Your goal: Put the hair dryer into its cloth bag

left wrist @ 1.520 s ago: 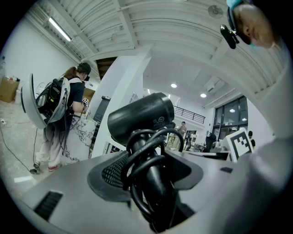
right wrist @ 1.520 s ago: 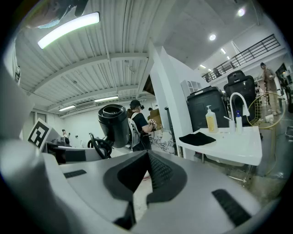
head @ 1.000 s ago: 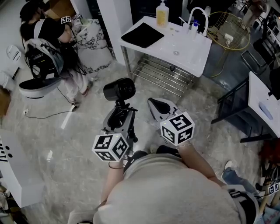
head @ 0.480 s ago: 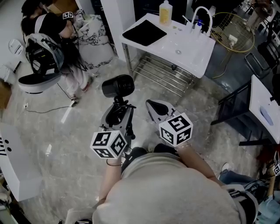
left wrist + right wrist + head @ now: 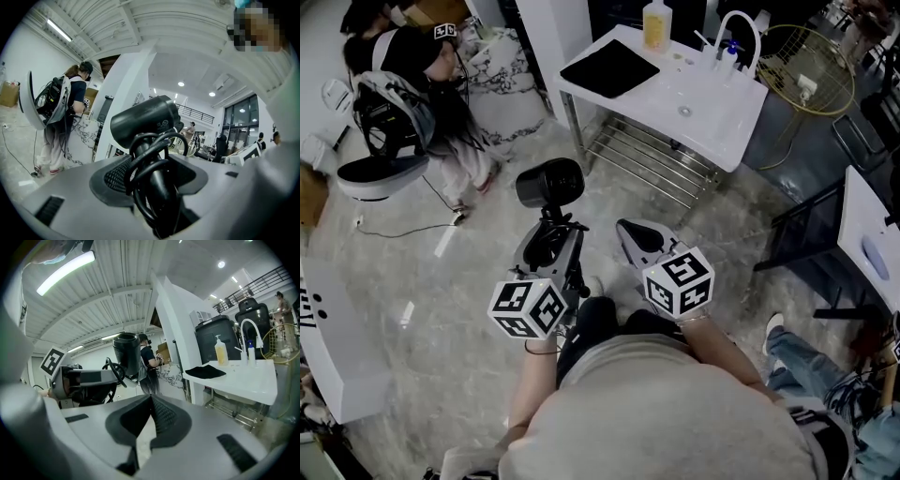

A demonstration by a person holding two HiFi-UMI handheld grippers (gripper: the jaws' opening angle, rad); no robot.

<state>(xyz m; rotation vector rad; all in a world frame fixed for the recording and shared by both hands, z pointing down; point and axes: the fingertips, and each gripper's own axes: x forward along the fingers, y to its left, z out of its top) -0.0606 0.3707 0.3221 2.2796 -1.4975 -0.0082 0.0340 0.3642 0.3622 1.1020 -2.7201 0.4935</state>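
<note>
A black hair dryer with its cord wound round the handle stands upright in my left gripper, which is shut on the handle. In the left gripper view the hair dryer rises between the jaws of the left gripper. My right gripper hangs beside it, shut and holding nothing. The black cloth bag lies flat on the white sink table, well ahead of both grippers. The right gripper view shows the right gripper pressed shut, the bag on the table, and the dryer at left.
The sink table carries a faucet and a soap bottle, with a metal rack underneath. A person with a backpack stands at the upper left. A gold wire basket and a white table are to the right.
Both grippers have drifted slightly, the right one a little lower. The hair dryer stays gripped in the left gripper and the right stays shut.
</note>
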